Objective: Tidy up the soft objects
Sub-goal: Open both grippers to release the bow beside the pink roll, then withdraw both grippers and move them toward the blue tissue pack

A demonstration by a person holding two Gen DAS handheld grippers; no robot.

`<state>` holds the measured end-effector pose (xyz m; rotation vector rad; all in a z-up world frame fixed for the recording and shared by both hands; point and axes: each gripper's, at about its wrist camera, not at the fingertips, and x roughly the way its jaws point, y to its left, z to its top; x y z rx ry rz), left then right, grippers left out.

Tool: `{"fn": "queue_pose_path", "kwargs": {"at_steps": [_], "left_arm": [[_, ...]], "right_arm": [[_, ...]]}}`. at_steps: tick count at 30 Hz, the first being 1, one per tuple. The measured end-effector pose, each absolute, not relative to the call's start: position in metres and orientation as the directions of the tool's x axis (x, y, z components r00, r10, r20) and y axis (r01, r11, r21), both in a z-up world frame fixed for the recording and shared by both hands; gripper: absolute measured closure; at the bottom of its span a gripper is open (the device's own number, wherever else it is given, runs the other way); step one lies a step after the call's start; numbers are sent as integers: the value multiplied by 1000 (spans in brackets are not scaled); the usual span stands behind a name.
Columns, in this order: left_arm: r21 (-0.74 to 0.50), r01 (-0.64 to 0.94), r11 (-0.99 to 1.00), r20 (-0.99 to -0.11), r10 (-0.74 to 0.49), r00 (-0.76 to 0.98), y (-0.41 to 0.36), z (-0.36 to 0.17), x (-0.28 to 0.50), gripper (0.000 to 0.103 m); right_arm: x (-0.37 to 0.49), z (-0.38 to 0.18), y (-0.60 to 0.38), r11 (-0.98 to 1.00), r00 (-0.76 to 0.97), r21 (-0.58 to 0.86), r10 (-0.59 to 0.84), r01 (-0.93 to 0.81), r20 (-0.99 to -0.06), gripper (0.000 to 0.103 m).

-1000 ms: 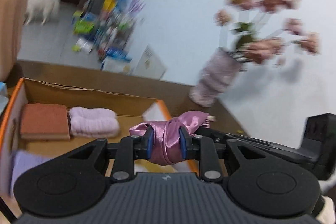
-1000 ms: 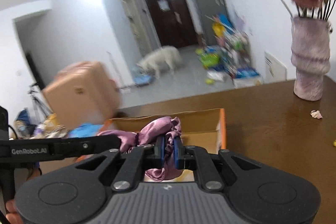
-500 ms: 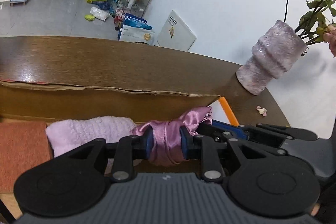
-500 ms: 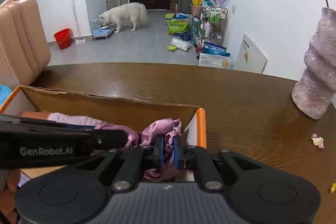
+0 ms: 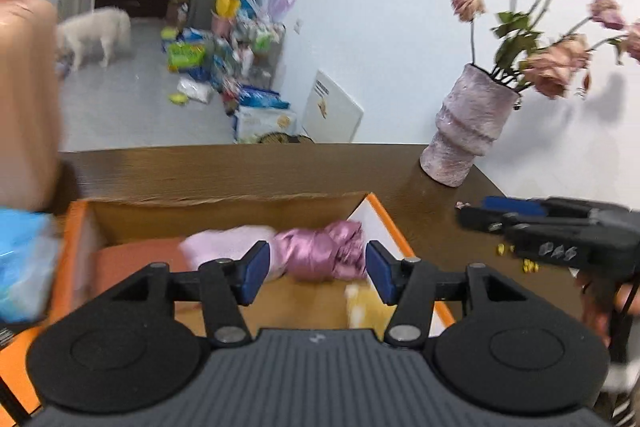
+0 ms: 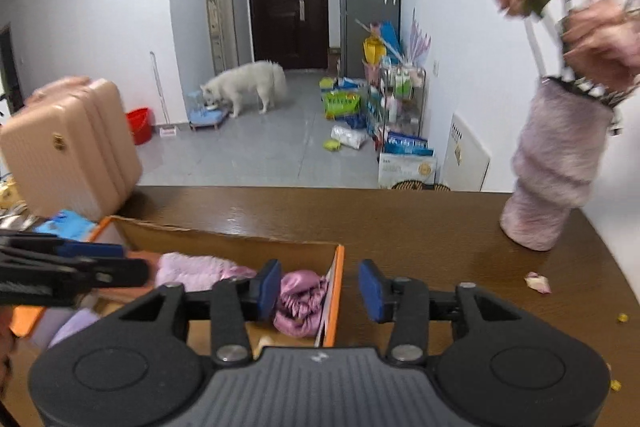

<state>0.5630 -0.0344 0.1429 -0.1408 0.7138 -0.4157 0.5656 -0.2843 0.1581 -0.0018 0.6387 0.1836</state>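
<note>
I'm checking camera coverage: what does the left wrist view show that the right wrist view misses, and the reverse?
Only the left wrist view shows the rust-colored folded cloth in the box and the flower heads sharply enough to read. Only the right wrist view shows the red bucket and the dog's feeding stand. Both show the open cardboard box, the satin scrunchie beside the fluffy pink cloth, the vase, the dog and the suitcase.

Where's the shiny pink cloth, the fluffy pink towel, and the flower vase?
shiny pink cloth (image 5: 320, 253): left wrist view, middle of the satin bundle.
fluffy pink towel (image 6: 192, 266): right wrist view, top of the folded roll.
flower vase (image 6: 554, 171): right wrist view, middle of its ribbed body.
</note>
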Motion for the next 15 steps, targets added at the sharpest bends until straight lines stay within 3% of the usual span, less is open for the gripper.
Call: {"fn": "queue_pose_path", "kwargs": {"at_steps": [2,7,10,15], "left_arm": [[-236,309,921,-597,-388,702,-16,154,527,42],[-154,260,953,-582,-300,755,8,176,448,40],[-137,258,957,-531,-290,796,19,179,391,29],[-103,278,955,-471,-293,832,33,162,290,26]], "right_arm": [[531,167,-291,978,787,52,195,-204,-585,51],[471,178,-298,970,795,80,236,-232,-559,51],[418,180,-293,962,822,94,268,-256,-502,47],[318,162,-272,937,847,37,330,-347,-417,41]]}}
